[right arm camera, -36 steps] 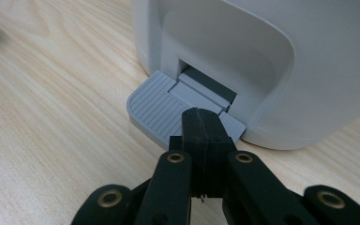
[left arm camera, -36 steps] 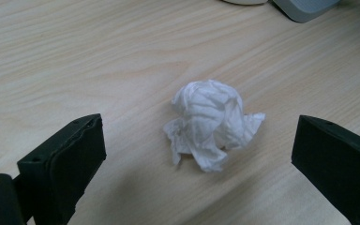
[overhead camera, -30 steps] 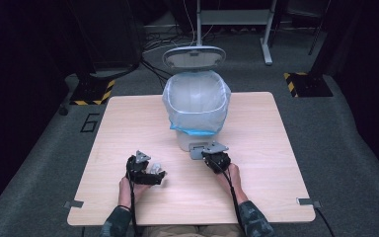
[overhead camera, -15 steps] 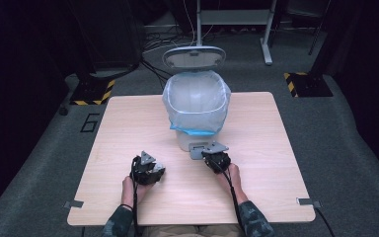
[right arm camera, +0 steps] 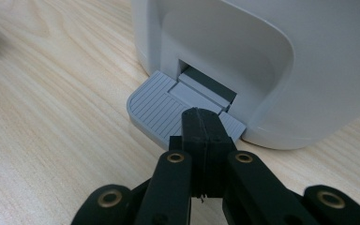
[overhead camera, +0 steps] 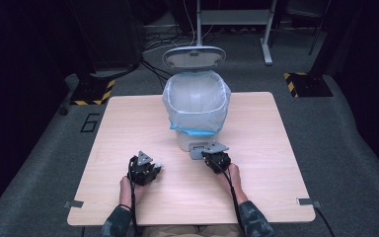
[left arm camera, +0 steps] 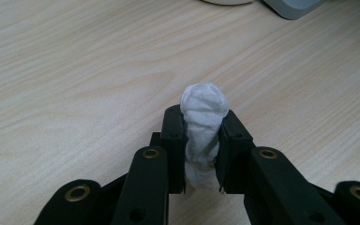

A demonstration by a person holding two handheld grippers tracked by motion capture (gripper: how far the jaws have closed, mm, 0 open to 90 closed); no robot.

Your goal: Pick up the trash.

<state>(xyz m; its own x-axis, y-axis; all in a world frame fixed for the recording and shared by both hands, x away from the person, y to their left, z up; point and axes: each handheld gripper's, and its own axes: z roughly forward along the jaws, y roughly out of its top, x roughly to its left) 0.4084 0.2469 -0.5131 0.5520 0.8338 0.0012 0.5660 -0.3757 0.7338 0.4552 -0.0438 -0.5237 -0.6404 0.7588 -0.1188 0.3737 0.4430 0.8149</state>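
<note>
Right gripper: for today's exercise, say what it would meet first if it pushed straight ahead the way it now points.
The right gripper, jaws shut with nothing between them, sits on the grey pedal of the white bin. Straight ahead it would probably meet the pedal's dark slot in the bin's base first; depth is hard to judge.

One mark to read here: a dark outlined figure "6" [overhead camera: 90, 122] on the grey carpet floor [overhead camera: 39, 163], left of centre in the high view, just off the table's far left corner. Nothing else legible on any other surface.
</note>
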